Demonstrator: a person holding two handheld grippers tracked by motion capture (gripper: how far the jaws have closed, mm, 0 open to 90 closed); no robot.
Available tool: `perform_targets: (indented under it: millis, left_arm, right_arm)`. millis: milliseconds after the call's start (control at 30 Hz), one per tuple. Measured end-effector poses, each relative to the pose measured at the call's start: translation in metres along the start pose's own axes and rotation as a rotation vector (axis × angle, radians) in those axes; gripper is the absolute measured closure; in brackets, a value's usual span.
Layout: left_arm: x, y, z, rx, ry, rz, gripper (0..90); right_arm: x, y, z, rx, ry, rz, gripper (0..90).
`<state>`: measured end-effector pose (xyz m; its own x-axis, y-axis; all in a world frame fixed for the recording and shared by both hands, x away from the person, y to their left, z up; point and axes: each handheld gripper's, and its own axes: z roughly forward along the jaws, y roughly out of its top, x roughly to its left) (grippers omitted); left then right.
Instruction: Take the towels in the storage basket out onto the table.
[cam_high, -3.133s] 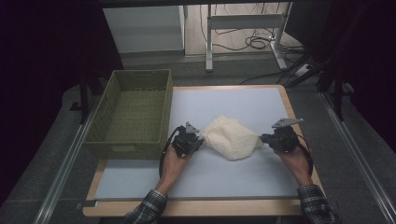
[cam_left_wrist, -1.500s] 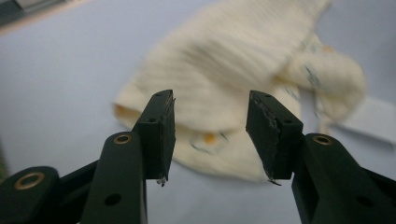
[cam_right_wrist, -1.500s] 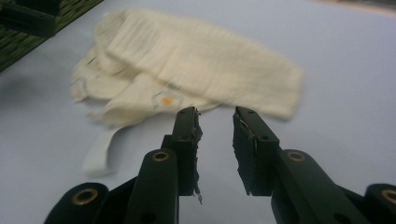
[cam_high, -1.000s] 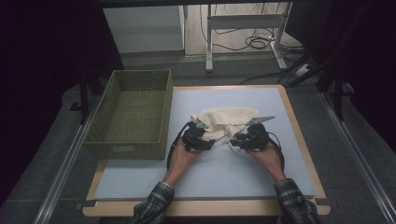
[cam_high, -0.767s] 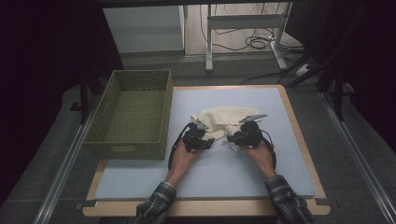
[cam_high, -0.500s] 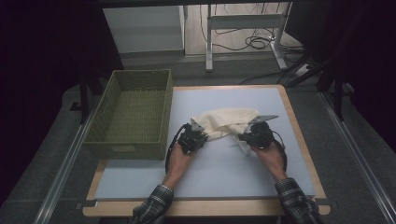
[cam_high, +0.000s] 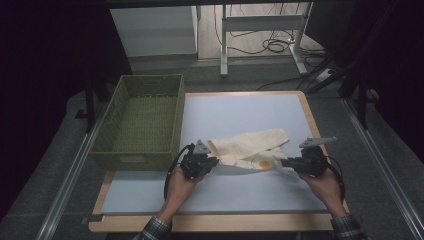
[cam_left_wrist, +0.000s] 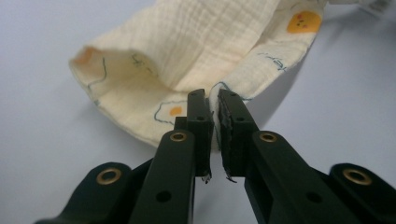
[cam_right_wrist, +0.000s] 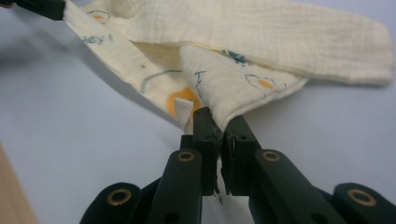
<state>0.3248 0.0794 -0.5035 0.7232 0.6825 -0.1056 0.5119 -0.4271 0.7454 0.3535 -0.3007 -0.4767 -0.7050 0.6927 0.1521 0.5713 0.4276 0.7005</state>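
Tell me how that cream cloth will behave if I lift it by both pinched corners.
The cloth looks thin and crinkly, so it will probably sag between the left gripper and right gripper. Its loose folds suggest it is light and floppy. The weave looks grippy, so it is unlikely to slip.

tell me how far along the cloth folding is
Done: the cloth is doubled into a loose band on the mat. In hand: the left claw and right claw each pinch an end of it. Left: probably more folding, and perhaps a move to the basket, which holds nothing.
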Motion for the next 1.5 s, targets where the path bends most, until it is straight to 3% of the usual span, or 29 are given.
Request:
perform_targets:
  millis: [100,133,167,200,367,500,533,633,733,767,900,1000,1167,1367,1500]
  left_arm:
    - [-0.009,-0.015,-0.002,0.024,-0.051,-0.011,83.5]
    - [-0.012,-0.025,0.0,0.054,-0.082,-0.023,76.8]
    - [-0.012,-0.025,0.0,0.054,-0.082,-0.023,69.4]
    - [-0.012,-0.031,0.001,0.064,-0.072,-0.021,64.6]
    - [-0.005,-0.03,-0.01,0.039,-0.05,-0.033,55.5]
    - [-0.004,-0.012,-0.015,0.006,-0.069,-0.01,59.2]
    - [-0.008,-0.003,-0.009,0.007,-0.086,0.016,60.0]
    - [-0.014,0.005,0.001,0.012,-0.106,0.041,62.3]
    - [-0.021,0.012,0.019,0.043,-0.101,0.088,64.0]
    - [-0.023,0.014,0.031,0.069,-0.081,0.116,64.0]
    - [-0.024,0.014,0.046,0.1,-0.071,0.131,63.2]
    - [-0.024,0.011,0.051,0.113,-0.037,0.156,61.3]
    - [-0.021,0.011,0.054,0.097,-0.026,0.135,61.4]
    - [-0.022,0.011,0.057,0.084,-0.017,0.141,67.9]
    - [-0.014,0.008,0.057,0.056,-0.042,0.091,80.9]
  right_arm:
    - [0.001,-0.017,-0.009,0.006,0.021,0.009,84.6]
    - [0.002,-0.028,-0.011,0.014,0.028,0.011,81.7]
    - [0.002,-0.028,-0.011,0.014,0.028,0.011,81.7]
    - [0.003,-0.038,-0.01,0.031,0.028,0.022,73.7]
    - [-0.001,-0.046,-0.017,0.019,-0.018,0.018,68.6]
    - [-0.003,-0.039,-0.024,-0.006,-0.025,0.011,69.1]
    - [-0.004,-0.032,-0.024,-0.01,-0.034,-0.007,69.1]
    - [-0.008,-0.027,-0.022,-0.017,-0.039,-0.007,69.1]
    - [-0.018,-0.021,-0.017,-0.02,-0.058,-0.004,69.0]
    - [-0.019,-0.02,-0.016,-0.02,-0.059,-0.002,69.0]
    - [-0.025,-0.02,-0.014,-0.025,-0.069,0.003,68.8]
    - [-0.033,-0.019,-0.015,-0.027,-0.087,0.01,67.7]
    - [-0.052,-0.012,-0.014,-0.042,-0.131,0.03,65.4]
    - [-0.073,0.008,0.019,-0.043,-0.151,0.038,64.1]
    - [-0.083,0.017,0.045,-0.001,-0.186,0.034,63.9]
